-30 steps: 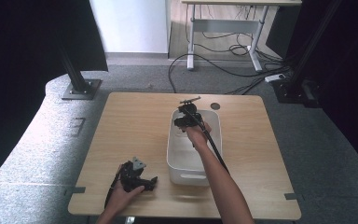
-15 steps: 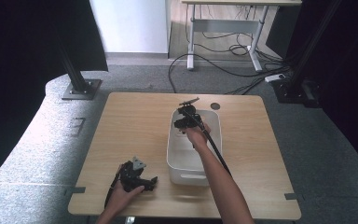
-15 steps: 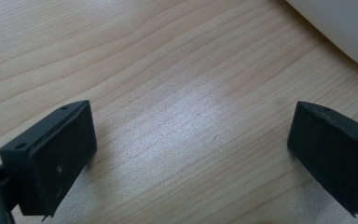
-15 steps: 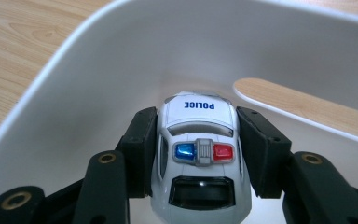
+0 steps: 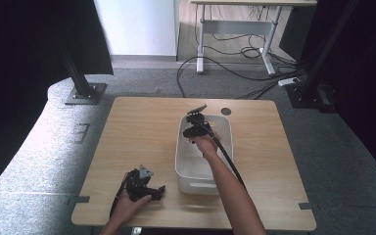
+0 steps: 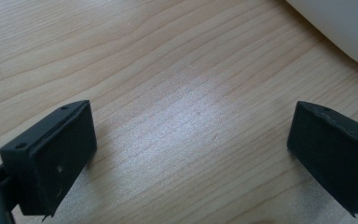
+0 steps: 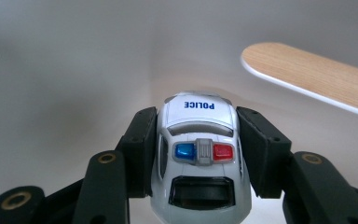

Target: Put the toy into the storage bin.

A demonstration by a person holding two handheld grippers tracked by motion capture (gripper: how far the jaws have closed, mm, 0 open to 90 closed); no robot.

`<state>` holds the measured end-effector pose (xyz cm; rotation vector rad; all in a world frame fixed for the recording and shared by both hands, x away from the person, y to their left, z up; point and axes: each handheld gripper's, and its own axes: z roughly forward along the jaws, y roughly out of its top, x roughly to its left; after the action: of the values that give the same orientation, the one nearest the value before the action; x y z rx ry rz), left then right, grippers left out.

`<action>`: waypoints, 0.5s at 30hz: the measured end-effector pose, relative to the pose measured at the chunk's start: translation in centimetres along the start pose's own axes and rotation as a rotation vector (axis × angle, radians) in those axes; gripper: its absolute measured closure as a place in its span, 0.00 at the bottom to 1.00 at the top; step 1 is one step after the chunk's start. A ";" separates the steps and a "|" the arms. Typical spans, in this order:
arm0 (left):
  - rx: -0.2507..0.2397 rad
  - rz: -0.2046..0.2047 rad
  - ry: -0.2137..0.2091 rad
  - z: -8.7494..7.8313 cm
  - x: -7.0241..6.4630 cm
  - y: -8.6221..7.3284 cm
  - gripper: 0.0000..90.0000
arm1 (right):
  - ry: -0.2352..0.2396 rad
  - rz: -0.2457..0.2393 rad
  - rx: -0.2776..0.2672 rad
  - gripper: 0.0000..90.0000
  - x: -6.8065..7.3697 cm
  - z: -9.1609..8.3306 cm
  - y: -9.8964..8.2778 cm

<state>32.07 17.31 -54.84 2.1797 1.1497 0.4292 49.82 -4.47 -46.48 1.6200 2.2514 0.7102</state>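
Right, I had the right gripper (image 7: 196, 154) pinching the toy police car (image 7: 199, 154) by its sides inside the white bin (image 5: 225, 128) near the table's far edge, left gripper (image 6: 191, 154) spread idle at the near edge, so next I judged a careful release.

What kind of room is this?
Probably a lab or workshop for recording: a wooden table stands on grey carpet, with black stands beside it, a desk behind, and cables on the floor.
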 end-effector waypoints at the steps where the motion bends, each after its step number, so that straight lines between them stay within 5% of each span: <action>1: 0.000 0.000 0.000 0.0 0.0 0.0 0.01 | 0.000 0.001 0.004 0.56 0.0 0.1 0.0; 15: 0.001 0.001 -0.001 0.0 0.0 0.0 0.01 | 0.022 -0.004 0.040 0.56 0.2 1.0 -0.5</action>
<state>32.07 17.32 -54.84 2.1811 1.1481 0.4286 49.89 -4.17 -47.61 1.6331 2.2980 0.6890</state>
